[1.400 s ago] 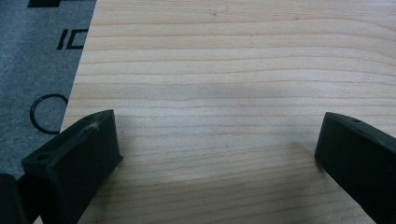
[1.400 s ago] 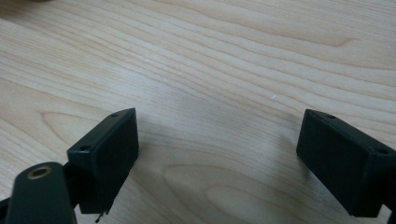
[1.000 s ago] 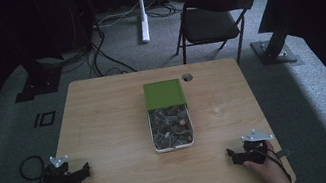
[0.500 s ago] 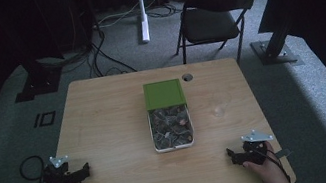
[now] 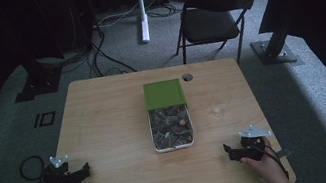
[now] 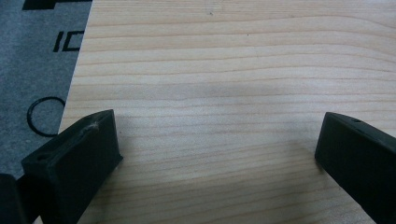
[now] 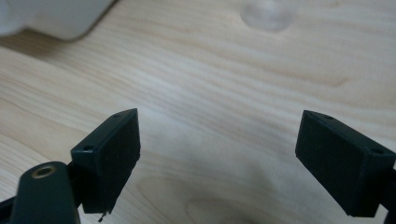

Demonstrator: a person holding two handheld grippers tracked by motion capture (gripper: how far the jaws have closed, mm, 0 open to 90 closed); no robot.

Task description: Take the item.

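Observation:
A white tray (image 5: pixel 153 133) full of small dark pieces lies at the table's centre, and a green box (image 5: pixel 164 94) covers its far end. My left gripper (image 5: pixel 83 170) rests at the near left corner of the wooden table (image 5: pixel 104 117); in the left gripper view it (image 6: pixel 217 144) is open over bare wood. My right gripper (image 5: pixel 228 153) rests at the near right corner; in the right gripper view it (image 7: pixel 219 144) is open, nothing between its jaws. A small clear cup (image 5: pixel 218 110) stands right of the tray, blurred ahead as the cup (image 7: pixel 267 17) in the right gripper view.
A round cable hole (image 5: pixel 187 77) sits near the table's far edge. A black folding chair (image 5: pixel 212 19) stands beyond the table, and cables (image 5: pixel 93 53) run over the grey carpet. A cable loop (image 6: pixel 43 115) lies on the floor off the table's left edge.

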